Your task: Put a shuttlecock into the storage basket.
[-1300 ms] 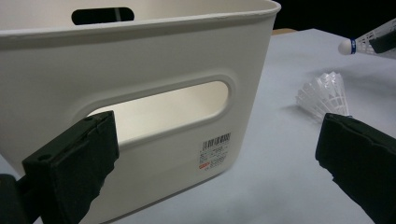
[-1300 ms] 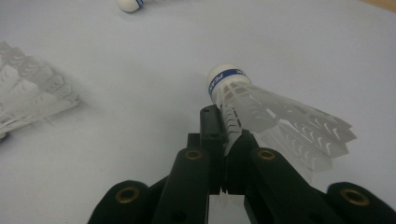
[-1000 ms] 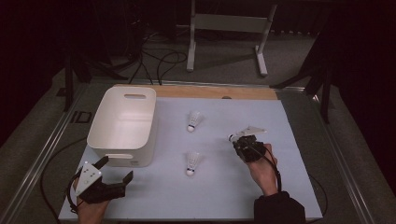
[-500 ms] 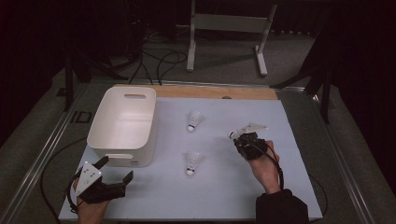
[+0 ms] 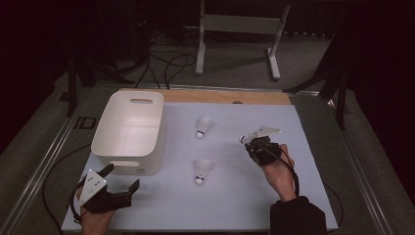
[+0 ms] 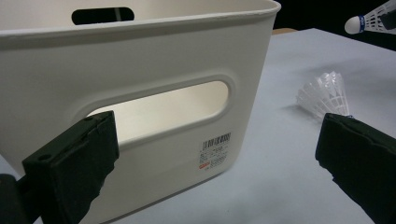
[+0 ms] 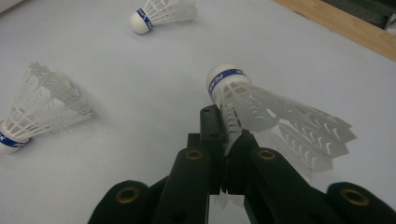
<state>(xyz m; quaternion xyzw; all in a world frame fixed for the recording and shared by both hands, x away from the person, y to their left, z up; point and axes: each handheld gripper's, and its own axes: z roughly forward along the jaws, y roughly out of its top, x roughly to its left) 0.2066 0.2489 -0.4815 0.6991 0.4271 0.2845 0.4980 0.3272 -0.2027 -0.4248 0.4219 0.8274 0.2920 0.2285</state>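
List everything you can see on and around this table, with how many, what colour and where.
held shuttlecock: one, white with a blue band, pinched by its skirt in the right tongs.
loose shuttlecocks: two, white, on the table, one farther, one nearer.
bin: one, white, left part of the table.
table: one, pale blue top, wooden far edge.
stand: one, grey, on the floor beyond.
left tongs: black, open, near the bin's front.
hands: two, left, right.

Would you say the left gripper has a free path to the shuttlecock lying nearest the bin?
Probably yes: the left gripper has open jaws, and bare table lies between it and the shuttlecock; the bin stands off to the side.
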